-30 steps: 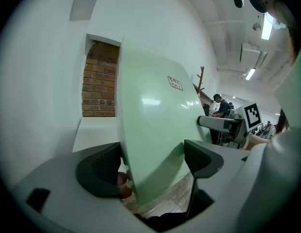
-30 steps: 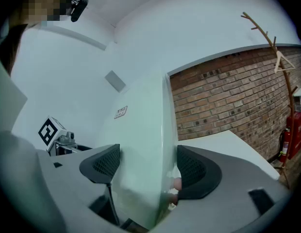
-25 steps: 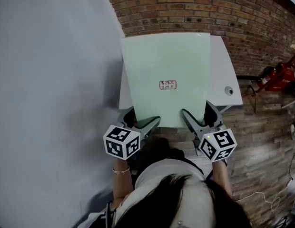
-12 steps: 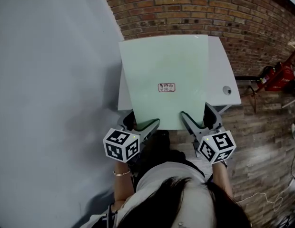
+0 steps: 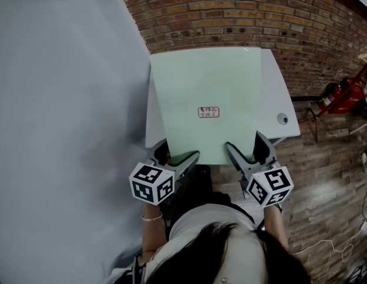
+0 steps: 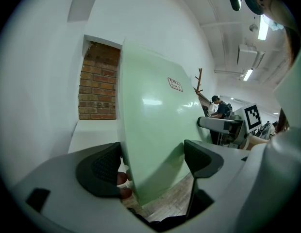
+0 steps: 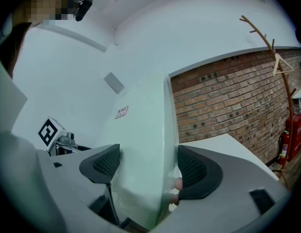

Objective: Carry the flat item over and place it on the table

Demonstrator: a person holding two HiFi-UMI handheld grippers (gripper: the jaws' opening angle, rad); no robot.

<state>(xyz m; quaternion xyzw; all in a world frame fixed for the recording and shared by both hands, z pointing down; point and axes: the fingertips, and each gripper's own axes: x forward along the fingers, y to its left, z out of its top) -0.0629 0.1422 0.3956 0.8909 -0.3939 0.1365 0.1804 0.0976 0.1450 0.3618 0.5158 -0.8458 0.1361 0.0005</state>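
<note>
A pale green flat board [image 5: 207, 93] with a small red-printed label [image 5: 208, 112] hangs level over a white table [image 5: 278, 93] and covers most of it. My left gripper [image 5: 180, 157] is shut on the board's near edge at the left, and my right gripper [image 5: 240, 154] is shut on that edge at the right. In the left gripper view the board [image 6: 155, 120] stands on edge between the two dark pads of the left gripper [image 6: 150, 166]. The right gripper view shows the board [image 7: 141, 135] clamped the same way in the right gripper [image 7: 148, 166].
A brick wall [image 5: 242, 16] runs behind the table and a white wall [image 5: 65, 111] stands close on the left. The tabletop has a cable hole [image 5: 282, 118] at its right. Red equipment [image 5: 343, 93] sits on the wooden floor [image 5: 325, 176] to the right. A coat stand [image 7: 274, 57] is nearby.
The whole view has slid down a little. The board, the table and both grippers keep their places relative to each other, and both grips hold.
</note>
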